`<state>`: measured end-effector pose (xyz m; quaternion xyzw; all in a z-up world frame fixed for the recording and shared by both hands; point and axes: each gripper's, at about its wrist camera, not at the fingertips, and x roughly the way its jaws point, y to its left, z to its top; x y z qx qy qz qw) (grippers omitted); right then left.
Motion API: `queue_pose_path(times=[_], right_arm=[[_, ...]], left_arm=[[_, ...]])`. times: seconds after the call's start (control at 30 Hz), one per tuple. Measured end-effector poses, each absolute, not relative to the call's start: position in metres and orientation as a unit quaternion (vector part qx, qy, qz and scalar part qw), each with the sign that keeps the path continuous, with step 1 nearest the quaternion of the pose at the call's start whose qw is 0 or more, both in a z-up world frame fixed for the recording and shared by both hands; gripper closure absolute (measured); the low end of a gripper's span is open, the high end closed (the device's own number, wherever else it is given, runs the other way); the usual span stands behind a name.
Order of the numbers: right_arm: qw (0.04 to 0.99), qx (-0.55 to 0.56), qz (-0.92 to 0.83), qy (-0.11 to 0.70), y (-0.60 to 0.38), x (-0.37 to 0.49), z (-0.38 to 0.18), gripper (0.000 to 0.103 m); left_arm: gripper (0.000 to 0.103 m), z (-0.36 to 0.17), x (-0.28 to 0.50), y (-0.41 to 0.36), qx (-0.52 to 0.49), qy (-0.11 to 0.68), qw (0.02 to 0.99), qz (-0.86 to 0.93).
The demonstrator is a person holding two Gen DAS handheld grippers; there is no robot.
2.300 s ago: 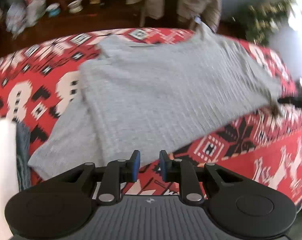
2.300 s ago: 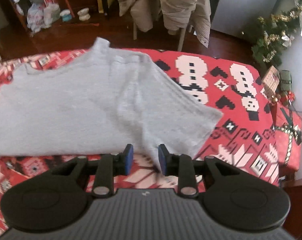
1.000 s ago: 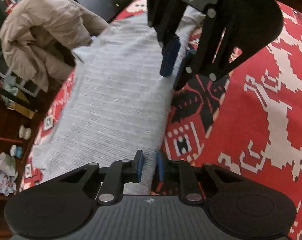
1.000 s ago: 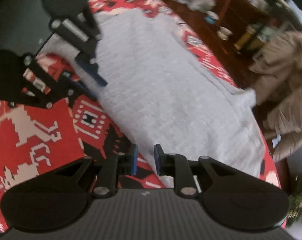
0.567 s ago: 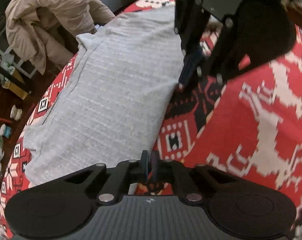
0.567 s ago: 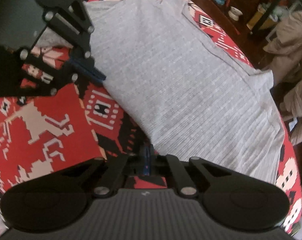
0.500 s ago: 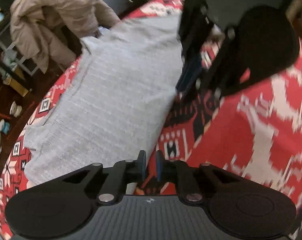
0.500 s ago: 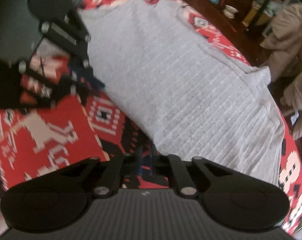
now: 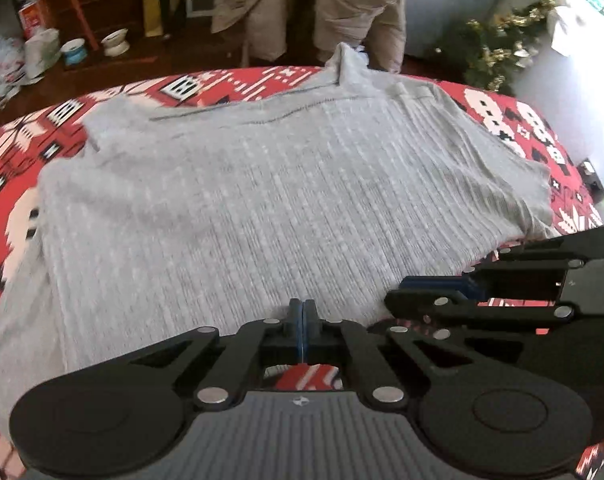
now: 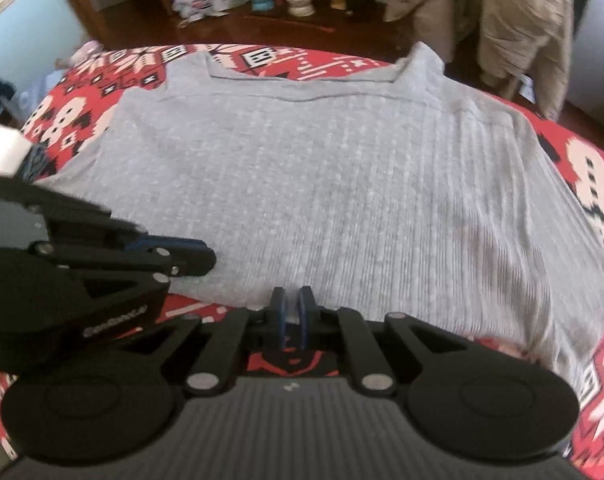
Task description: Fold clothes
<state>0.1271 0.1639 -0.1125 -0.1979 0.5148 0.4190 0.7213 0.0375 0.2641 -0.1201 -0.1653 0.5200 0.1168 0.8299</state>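
A grey ribbed sweater (image 9: 262, 200) (image 10: 341, 180) lies spread flat on a red patterned bed cover (image 9: 6, 184) (image 10: 597, 168), neckline at the far side. My left gripper (image 9: 302, 312) sits at the sweater's near hem, its jaws closing tight on the edge of the cloth. The right wrist view shows this left gripper (image 10: 206, 258) from the side at the left. My right gripper (image 10: 292, 300) pinches the same hem further right, with only a sliver between its blue pads. In the left wrist view the right gripper (image 9: 405, 286) reaches in from the right.
Beige coats (image 9: 309, 8) (image 10: 521, 20) hang on a chair beyond the bed's far edge. Small bowls (image 9: 116, 40) (image 10: 300, 2) and bags sit on the dark wood floor. A decorated tree (image 9: 501, 48) stands at the far right.
Both wrists have rolled, so each view now faces the sweater squarely instead of sideways. Both pairs of jaws have narrowed onto the near hem. The grippers now lie side by side.
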Motion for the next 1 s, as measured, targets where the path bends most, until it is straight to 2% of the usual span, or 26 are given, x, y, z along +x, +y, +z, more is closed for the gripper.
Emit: queue_pose_path(times=[0.1, 0.2, 0.27, 0.33, 0.4, 0.47, 0.67, 1.0], right_arm=[[0.723, -0.194, 0.408, 0.523, 0.16, 0.12, -0.113, 0.096], [0.718, -0.195, 0.402, 0.533, 0.155, 0.112, -0.111, 0.092], [0.725, -0.202, 0.398, 0.524, 0.15, 0.106, -0.104, 0.086], [0.745, -0.194, 0.388, 0.508, 0.142, 0.108, -0.093, 0.071], [0.764, -0.192, 0.369, 0.493, 0.134, 0.115, -0.084, 0.071], [0.777, -0.196, 0.351, 0.485, 0.129, 0.13, -0.081, 0.071], [0.775, -0.203, 0.334, 0.497, 0.124, 0.172, -0.099, 0.072], [0.751, -0.217, 0.335, 0.526, 0.087, 0.148, -0.1, 0.072]], left_arm=[[0.1, -0.117, 0.031, 0.26, -0.17, 0.531, 0.82, 0.128], [0.099, -0.112, 0.027, 0.259, -0.167, 0.541, 0.814, 0.128], [0.099, -0.107, 0.02, 0.259, -0.162, 0.536, 0.817, 0.136], [0.096, -0.102, 0.015, 0.263, -0.155, 0.528, 0.82, 0.159], [0.083, -0.102, 0.012, 0.273, -0.159, 0.524, 0.816, 0.187], [0.078, -0.104, 0.008, 0.286, -0.172, 0.522, 0.807, 0.217], [0.078, -0.113, -0.004, 0.31, -0.201, 0.53, 0.788, 0.24], [0.078, -0.104, -0.04, 0.301, -0.187, 0.558, 0.773, 0.239]])
